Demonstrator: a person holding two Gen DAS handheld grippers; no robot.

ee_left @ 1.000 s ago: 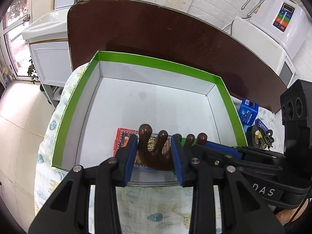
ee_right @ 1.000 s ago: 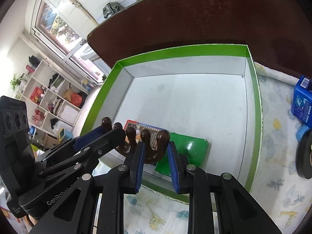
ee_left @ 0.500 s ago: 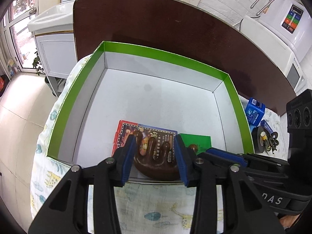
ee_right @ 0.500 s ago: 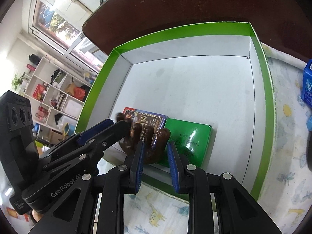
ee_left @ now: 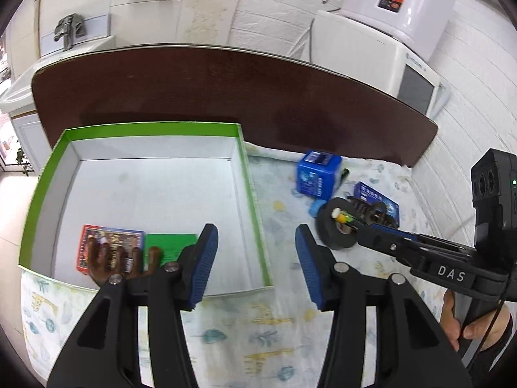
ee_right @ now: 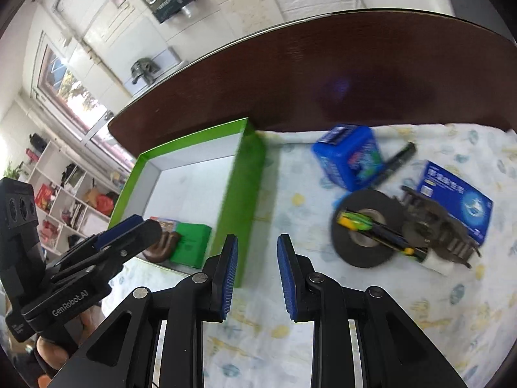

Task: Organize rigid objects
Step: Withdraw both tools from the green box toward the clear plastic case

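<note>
Now both grippers [ee_left: 255, 258] [ee_right: 255, 271] hang open beside box [ee_left: 255, 207].

Readable text, short list:
- "DAS" in white letters on the black body of the right gripper [ee_left: 381, 231], seen in the left wrist view.
- "GenRobot.AI" in white on the black body of the left gripper [ee_right: 129, 229], seen in the right wrist view.
- Flat blue box [ee_right: 455, 202] near the right edge of the bed: white print on its lid, too blurred to read.
- Blue tub [ee_right: 350, 156] and red card box [ee_left: 108, 245]: printing visible, not legible.
</note>
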